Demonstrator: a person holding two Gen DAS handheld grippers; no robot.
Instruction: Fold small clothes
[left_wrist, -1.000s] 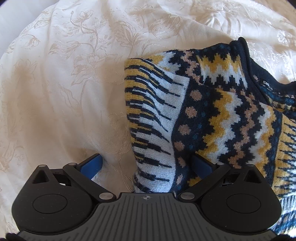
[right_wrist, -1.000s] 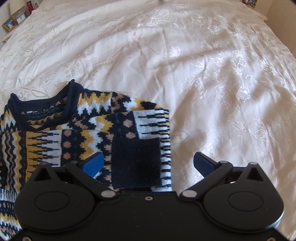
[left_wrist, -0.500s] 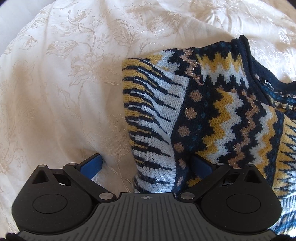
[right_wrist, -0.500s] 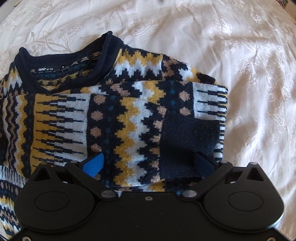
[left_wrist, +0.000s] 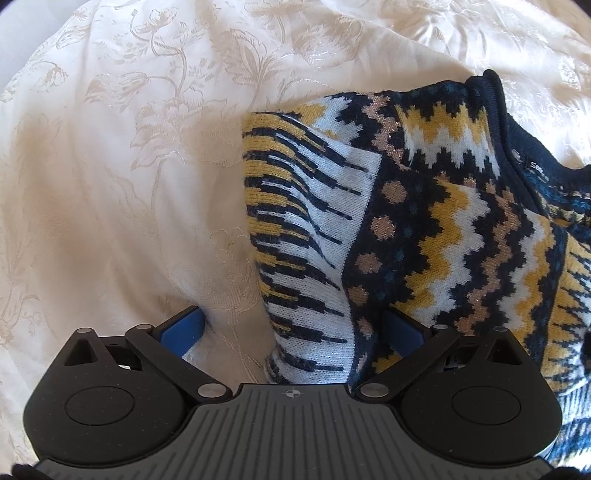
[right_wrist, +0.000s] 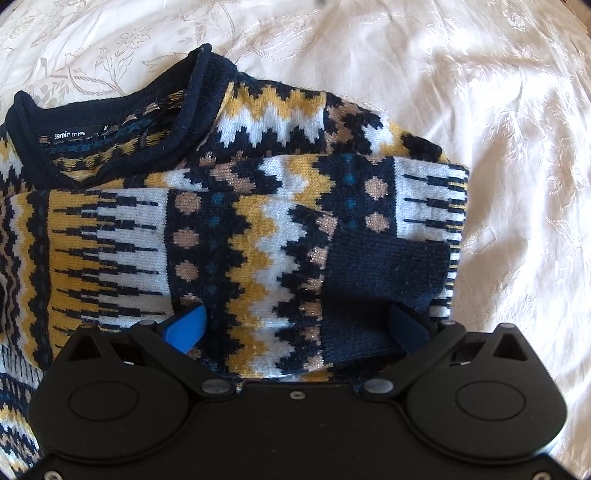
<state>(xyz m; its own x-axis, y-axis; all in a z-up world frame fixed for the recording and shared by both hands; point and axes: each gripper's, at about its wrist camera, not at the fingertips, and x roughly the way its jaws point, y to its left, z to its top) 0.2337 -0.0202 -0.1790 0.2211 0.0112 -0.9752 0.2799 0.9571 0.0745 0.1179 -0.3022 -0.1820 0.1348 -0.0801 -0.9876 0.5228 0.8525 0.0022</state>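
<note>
Left wrist view: patterned knit sweater (left_wrist: 436, 236) lying on cream floral bedspread (left_wrist: 122, 177), occupying right half of frame. Navy, yellow, white and tan zigzag bands; folded edge at left of garment with striped white-and-navy panel. Navy collar (left_wrist: 498, 110) at far right, small label just inside it. Left gripper (left_wrist: 291, 328) low over near edge of sweater, jaws spread wide, nothing clasped. Left blue fingertip (left_wrist: 183, 330) against bare bedspread, just beside folded edge; right blue fingertip (left_wrist: 402, 326) over the knit. Folded edge of garment between the two fingertips.

Right wrist view: same sweater (right_wrist: 229, 221) filling left and centre of frame, bedspread (right_wrist: 517, 129) at right and far side. Collar (right_wrist: 110, 110) at far left, open, label reading "semir EST 1996" (right_wrist: 70, 133) visible inside, with size mark beside it. Sleeve folded across body, its plain navy cuff (right_wrist: 384, 273) lying on patterned front, near right edge of garment. Right gripper (right_wrist: 301, 326) directly over sweater, jaws parted wide, gripping nothing. Left fingertip (right_wrist: 186, 326) over yellow-and-white striped area; right fingertip (right_wrist: 408, 325) at near end of navy cuff. Contact between fingertips and knit: cannot tell.
</note>
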